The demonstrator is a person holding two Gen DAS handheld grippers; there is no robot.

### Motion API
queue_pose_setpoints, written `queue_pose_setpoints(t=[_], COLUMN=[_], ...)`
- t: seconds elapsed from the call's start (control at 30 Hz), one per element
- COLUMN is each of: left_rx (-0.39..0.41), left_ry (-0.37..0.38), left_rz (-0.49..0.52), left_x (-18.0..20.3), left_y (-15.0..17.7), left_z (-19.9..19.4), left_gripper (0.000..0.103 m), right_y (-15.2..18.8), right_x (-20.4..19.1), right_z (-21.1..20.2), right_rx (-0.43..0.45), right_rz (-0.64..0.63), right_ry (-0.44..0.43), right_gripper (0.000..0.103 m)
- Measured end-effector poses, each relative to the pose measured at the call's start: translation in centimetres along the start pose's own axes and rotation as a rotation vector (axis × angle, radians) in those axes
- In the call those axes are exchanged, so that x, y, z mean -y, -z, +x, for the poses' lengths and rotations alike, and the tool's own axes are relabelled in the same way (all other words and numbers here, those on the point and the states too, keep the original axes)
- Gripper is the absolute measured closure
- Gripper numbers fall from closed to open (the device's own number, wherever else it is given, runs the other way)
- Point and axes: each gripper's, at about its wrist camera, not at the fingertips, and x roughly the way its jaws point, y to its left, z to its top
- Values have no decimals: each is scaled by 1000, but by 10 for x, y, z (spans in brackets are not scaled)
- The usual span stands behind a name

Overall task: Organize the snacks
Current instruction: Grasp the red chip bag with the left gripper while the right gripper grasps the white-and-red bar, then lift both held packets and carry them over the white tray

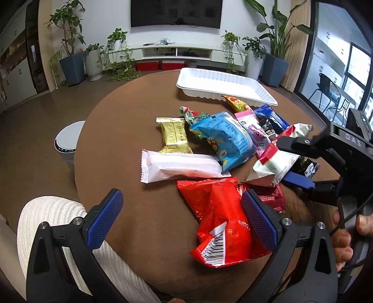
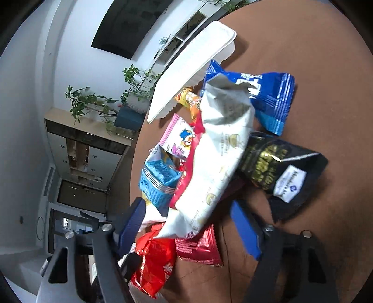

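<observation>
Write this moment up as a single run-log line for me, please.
left gripper: jaws open over red packet | right gripper: jaws open astride white packet | white tray: empty

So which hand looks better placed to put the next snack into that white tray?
Probably the right. Its tool already straddles the white-and-red packet, on the side nearer the white tray. The left tool is open over the table's near edge, with only the red packet beside its finger.

A dark wall-mounted screen (image 1: 176,12) hangs above a low white cabinet (image 1: 177,51), potted plants (image 1: 70,46) alongside.
</observation>
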Motion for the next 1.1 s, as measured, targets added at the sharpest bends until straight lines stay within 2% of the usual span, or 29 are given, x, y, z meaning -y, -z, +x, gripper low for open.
queue_pose_setpoints(t=[0.23, 0.33, 0.43, 0.5, 0.57, 0.6, 0.63, 0.67, 0.83, 1.0, 1.1], left_rx=[-14, -19, -36, -63, -135, -154, -126, -138, -148, -147, -141], left_ry=[16, 26, 30, 47, 65, 74, 69, 78, 126, 233, 237], left_rz=[42, 75, 109, 116, 110, 100, 112, 106, 45, -30, -21], left_x=[8, 13, 18, 19, 18, 17, 17, 17, 6, -7, -6], left_y=[1, 3, 5, 6, 9, 9, 9, 8, 2, 0, -1], left_z=[7, 9, 15, 21, 35, 40, 37, 39, 40, 41, 38], left_gripper=[0, 0, 1, 11, 44, 46, 52, 56, 60, 62, 62], right_y=[-8, -8, -8, -7, -6, -6, -6, -5, -2, -3, -2], right_x=[3, 3, 4, 2, 3, 3, 2, 1, -2, -1, 2], right_z=[3, 4, 4, 2, 1, 1, 1, 0, -2, -4, -8], right_rx=[-7, -9, -5, 2, 8, 9, 10, 11, 19, 24, 33], right_rz=[13, 17, -3, -28, -45, -48, -51, -59, -97, -108, -126], right_ry=[15, -9, -26, -25, -24, -27, -26, -23, -8, -18, -26], right_gripper=[59, 67, 68, 69, 69, 69, 69, 69, 69, 75, 79])
